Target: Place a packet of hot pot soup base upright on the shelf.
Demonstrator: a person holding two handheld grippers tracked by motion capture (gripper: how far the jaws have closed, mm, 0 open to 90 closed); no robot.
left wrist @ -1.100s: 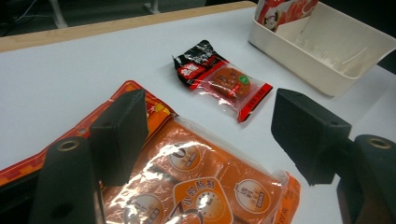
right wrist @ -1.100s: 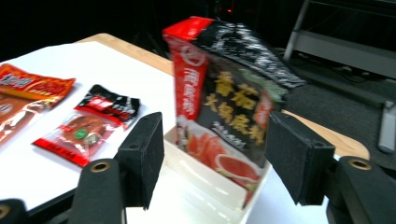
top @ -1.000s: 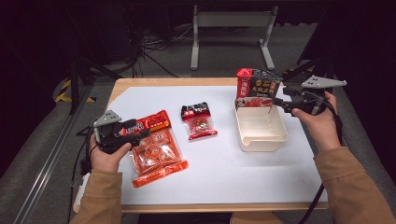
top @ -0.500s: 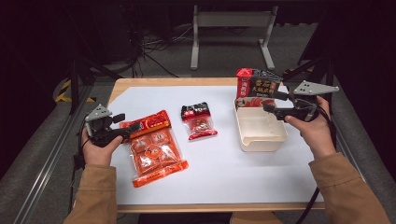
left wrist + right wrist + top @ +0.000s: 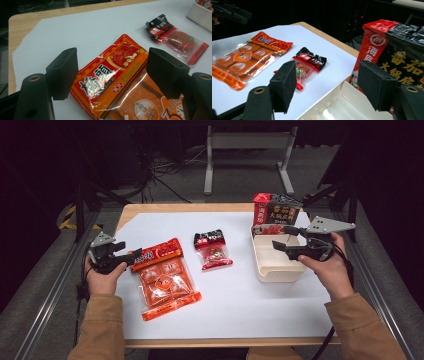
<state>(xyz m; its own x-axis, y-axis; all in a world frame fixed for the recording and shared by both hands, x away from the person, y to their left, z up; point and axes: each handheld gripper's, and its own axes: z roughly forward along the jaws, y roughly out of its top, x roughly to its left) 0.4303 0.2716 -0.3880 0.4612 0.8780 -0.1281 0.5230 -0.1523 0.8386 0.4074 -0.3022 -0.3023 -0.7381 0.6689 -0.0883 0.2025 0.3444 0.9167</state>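
- Since a second ago, the left gripper (image 5: pixel 134 256) has drawn back toward the table's left edge, off the orange packet (image 5: pixel 165 276), and the right gripper (image 5: pixel 282 239) has pulled back toward the right side of the white box (image 5: pixel 276 265), its jaws just opening with nothing between them.
- Left gripper's jaws stand open, the packet's top edge lying between them on the white sheet (image 5: pixel 240 295), untouched.
- Right gripper's jaws gape wide over the box, empty.
- A small red-and-black packet (image 5: pixel 212 249) lies mid-table; a red-and-black pouch (image 5: pixel 275 212) stands in the box's far end.
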